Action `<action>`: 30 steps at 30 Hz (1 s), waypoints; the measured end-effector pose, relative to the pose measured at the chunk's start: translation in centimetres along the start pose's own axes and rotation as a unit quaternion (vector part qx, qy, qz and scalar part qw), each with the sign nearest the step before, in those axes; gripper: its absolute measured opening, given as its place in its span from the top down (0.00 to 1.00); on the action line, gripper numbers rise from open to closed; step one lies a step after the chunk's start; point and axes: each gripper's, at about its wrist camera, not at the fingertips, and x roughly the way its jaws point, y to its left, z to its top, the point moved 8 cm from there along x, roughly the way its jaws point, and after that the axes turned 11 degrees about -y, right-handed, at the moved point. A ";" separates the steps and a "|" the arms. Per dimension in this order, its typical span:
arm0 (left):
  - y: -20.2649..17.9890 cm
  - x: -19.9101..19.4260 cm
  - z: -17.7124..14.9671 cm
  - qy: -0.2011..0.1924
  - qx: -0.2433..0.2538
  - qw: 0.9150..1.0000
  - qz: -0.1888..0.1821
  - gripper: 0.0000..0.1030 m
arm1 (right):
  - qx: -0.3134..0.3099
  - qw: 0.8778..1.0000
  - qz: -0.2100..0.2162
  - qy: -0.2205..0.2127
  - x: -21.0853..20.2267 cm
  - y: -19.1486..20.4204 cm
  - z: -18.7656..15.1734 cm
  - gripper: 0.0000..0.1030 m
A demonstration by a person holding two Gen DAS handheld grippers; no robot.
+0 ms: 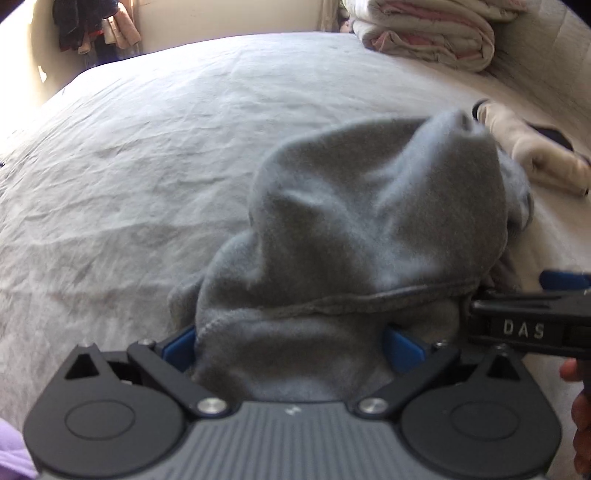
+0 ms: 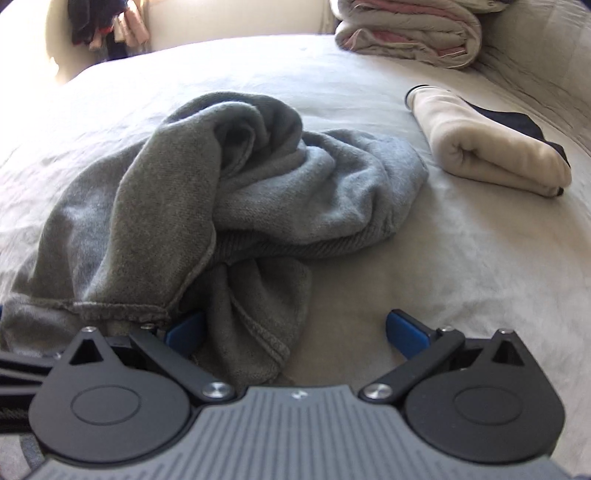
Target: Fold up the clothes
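A crumpled grey fleece garment [image 2: 229, 192] lies in a heap on the white bed sheet [image 2: 424, 277]. In the left wrist view the garment [image 1: 354, 229] fills the space between my left gripper's [image 1: 291, 347] wide-spread blue fingertips [image 1: 400, 349]; the jaws are open with cloth bunched between them. My right gripper [image 2: 295, 332] is open, its left blue fingertip [image 2: 184, 332] touching the garment's near hem, its right one over bare sheet. The right gripper's black body [image 1: 524, 325] shows at the right of the left wrist view.
A folded cream garment [image 2: 491, 147] on something dark lies at the right of the bed. A folded white and pink quilt [image 2: 410, 33] sits at the far right. Clothes hang at the back left [image 2: 107, 26]. A purple cloth [image 1: 13, 454] shows at the lower left.
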 end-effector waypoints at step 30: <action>7.9 -2.1 1.3 -0.017 -0.124 0.992 0.034 0.22 | -0.134 0.964 0.226 -0.037 -6.4 11.7 -2.3 0.95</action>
